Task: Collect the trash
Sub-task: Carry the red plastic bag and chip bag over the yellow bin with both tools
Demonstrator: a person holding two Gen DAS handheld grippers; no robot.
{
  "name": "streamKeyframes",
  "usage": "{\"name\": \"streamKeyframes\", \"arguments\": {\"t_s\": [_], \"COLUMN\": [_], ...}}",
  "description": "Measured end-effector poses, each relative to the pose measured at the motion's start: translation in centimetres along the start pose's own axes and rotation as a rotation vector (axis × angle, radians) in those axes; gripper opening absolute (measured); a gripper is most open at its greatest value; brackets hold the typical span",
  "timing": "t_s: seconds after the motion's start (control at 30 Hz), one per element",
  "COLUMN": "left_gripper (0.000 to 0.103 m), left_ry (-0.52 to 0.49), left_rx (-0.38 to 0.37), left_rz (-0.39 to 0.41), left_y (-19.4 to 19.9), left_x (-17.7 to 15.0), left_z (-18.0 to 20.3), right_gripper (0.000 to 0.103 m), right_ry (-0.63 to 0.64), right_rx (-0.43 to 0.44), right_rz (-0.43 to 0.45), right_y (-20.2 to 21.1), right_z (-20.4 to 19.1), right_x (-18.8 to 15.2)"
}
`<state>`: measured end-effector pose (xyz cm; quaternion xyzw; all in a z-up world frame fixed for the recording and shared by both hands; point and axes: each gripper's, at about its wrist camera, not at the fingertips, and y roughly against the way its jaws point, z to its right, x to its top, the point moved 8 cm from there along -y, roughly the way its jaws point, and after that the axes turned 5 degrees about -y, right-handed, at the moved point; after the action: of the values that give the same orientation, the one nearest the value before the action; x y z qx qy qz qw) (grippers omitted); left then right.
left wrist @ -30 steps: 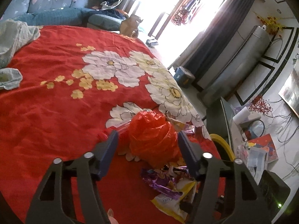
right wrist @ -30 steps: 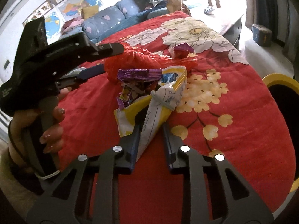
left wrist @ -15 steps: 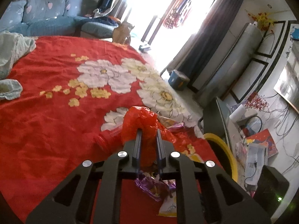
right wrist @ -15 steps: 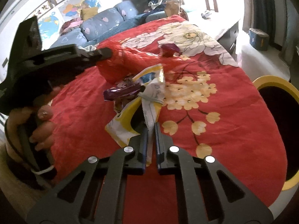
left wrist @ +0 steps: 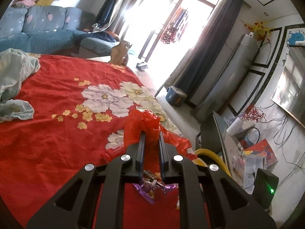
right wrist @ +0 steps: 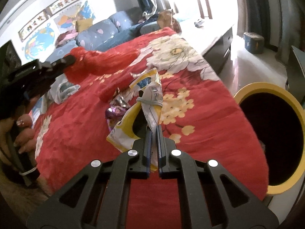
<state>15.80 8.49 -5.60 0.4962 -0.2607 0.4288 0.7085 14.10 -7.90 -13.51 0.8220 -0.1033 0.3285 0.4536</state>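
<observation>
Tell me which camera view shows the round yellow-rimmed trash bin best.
The right wrist view: the round yellow-rimmed trash bin shows nearly its whole rim and dark opening beside the red flowered cloth. The left wrist view shows only a short arc of yellow rim beyond the gripper.
</observation>
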Motion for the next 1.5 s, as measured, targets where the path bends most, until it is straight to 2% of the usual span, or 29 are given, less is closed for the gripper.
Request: {"name": "streamKeyframes", "arguments": {"t_s": [0.8,1.5], "left_gripper": [0.012,0.011], "left_ry": [-0.066,-0.172], "left_rx": [-0.044,-0.080], "left_rz": [0.074,0.032], "left_y": [4.0,2.5], "left_x": [1.5,0.0], "left_z": [4.1,9.1], "right_gripper": [0.002,0.002], "right_ry": [-0.025,-0.108], "right_rx": [-0.017,-0.087], "right_rz": [0.117,0.222], "right_y": [4.3,7.8], "right_z": [1.3,6.4], "right_x": [2.9,5.5]}}
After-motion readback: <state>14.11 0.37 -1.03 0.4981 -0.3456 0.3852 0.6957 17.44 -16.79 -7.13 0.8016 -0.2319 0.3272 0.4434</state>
